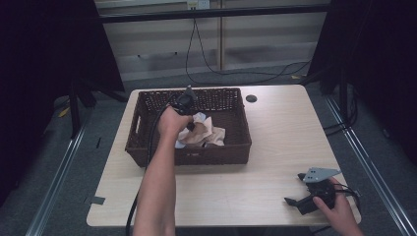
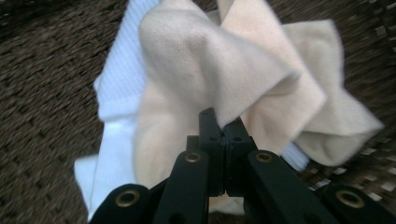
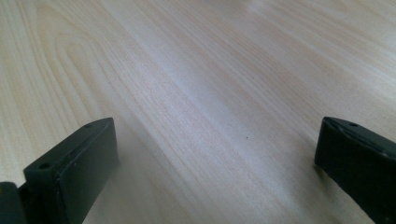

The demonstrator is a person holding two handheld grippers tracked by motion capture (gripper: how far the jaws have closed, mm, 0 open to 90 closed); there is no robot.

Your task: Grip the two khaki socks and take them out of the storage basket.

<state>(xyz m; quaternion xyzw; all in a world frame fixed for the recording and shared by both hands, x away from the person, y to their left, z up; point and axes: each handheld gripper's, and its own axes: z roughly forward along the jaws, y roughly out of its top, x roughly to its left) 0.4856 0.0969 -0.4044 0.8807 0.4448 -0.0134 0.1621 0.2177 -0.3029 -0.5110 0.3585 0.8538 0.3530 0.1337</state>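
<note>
counter (image 1: 275, 147): light wood-grain top, carrying the basket toward its far left.
grommet hole (image 1: 251, 98): dark, round, sitting near the far edge, just right of the basket.
wall cable (image 1: 206, 64): black, hanging down the far panel, trailing across the floor.
floor (image 1: 78, 162): grey, surrounding the counter.

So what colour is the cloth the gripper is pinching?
The cloth is pale beige, clearest in the left gripper view.

A pale rounded wooden table (image 1: 275, 147) stands on grey carpeted floor (image 1: 98, 123), black curtains (image 1: 44, 59) at nine and three o'clock, a black cable (image 1: 206, 64) trailing down the beige wall (image 1: 162, 44) at twelve.
</note>
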